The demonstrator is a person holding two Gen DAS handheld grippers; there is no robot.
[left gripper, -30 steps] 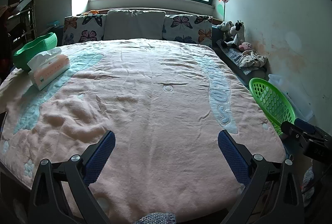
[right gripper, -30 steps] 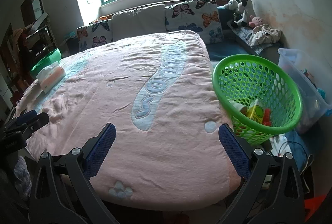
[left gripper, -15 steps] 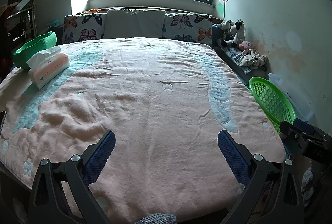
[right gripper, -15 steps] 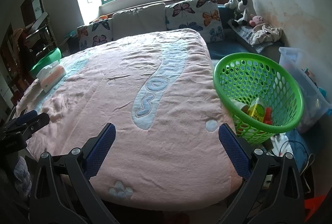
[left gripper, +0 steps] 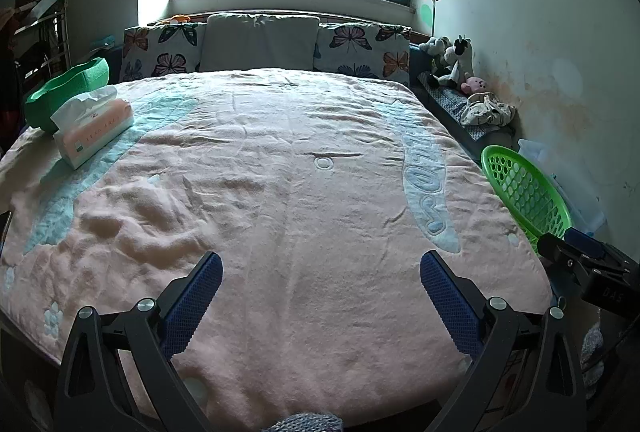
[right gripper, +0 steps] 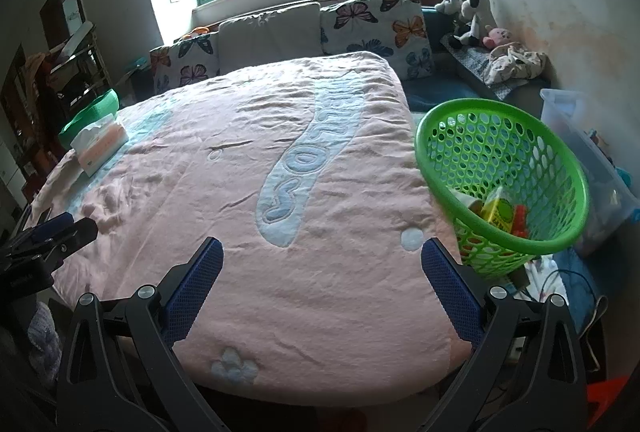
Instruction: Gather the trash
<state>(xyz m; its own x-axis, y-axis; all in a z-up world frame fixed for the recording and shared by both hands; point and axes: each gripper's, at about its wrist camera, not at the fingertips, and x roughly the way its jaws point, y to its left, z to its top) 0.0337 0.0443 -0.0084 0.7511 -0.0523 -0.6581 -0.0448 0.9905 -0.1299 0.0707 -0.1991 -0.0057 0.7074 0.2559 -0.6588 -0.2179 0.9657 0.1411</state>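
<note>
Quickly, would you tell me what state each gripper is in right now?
Left gripper: open, holding nothing, above the pink blanket.
Right gripper: open, holding nothing, beside the green basket.

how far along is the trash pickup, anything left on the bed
Mostly done, it seems: wrappers already lie in the green basket beside the bed. Nothing is in hand; the left tongs and right tongs are both open and empty. On the blanket only a tissue box and a green tub remain, neither obviously trash.
</note>
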